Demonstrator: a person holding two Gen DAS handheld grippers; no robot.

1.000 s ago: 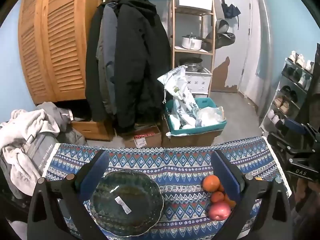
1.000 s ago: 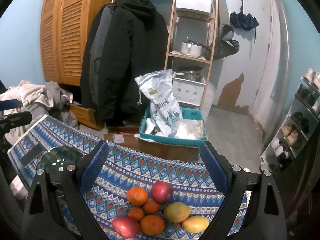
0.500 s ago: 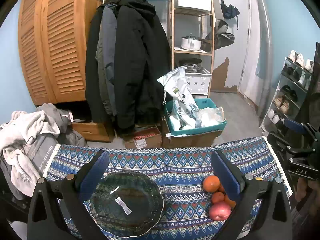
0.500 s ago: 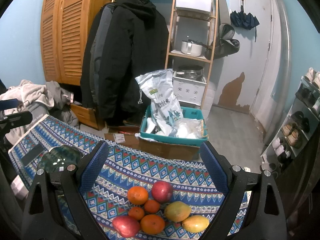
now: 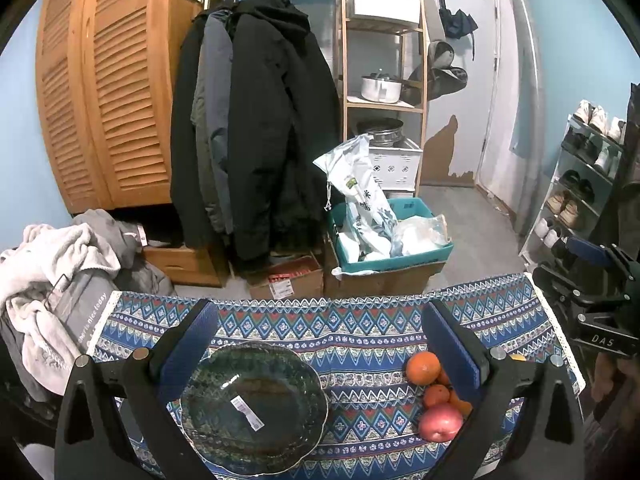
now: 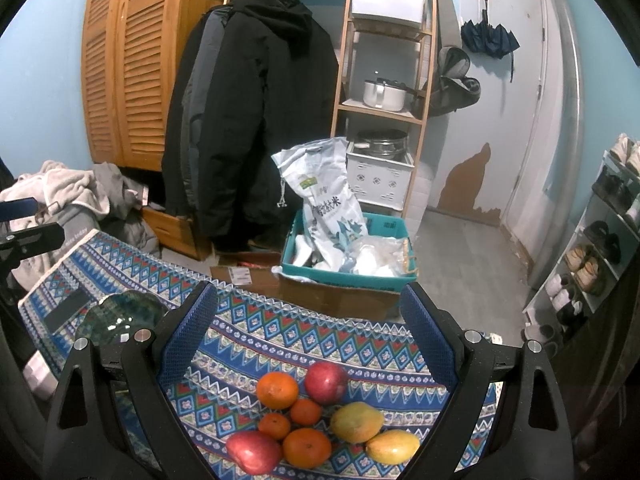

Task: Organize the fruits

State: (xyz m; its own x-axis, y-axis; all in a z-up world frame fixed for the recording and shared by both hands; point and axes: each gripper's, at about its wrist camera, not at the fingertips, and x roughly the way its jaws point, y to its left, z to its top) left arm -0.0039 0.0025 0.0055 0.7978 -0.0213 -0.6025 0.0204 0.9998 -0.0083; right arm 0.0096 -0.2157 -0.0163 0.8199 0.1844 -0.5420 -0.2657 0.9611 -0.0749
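A dark green glass plate (image 5: 256,408) with a white sticker lies empty on the patterned tablecloth (image 5: 360,332), between the fingers of my open left gripper (image 5: 320,340). To its right lies a fruit pile, with an orange (image 5: 423,368) and a red apple (image 5: 440,422) showing. In the right wrist view the pile sits below my open right gripper (image 6: 308,320): several oranges (image 6: 277,390), two red apples (image 6: 326,382), two yellow mangoes (image 6: 356,422). The plate (image 6: 120,316) is at the far left there. Both grippers hover above the table, holding nothing.
The cloth-covered table ends at a far edge (image 5: 320,300). Beyond it stand cardboard boxes (image 5: 288,280), a teal bin (image 5: 392,248) with bags, hanging coats (image 5: 256,128), a wooden shelf (image 5: 384,80) and a shoe rack (image 5: 580,184). Clothes (image 5: 52,272) are piled at the left.
Nothing has visibly changed beyond a slight drift of both cameras; fruit and plate lie where they were.
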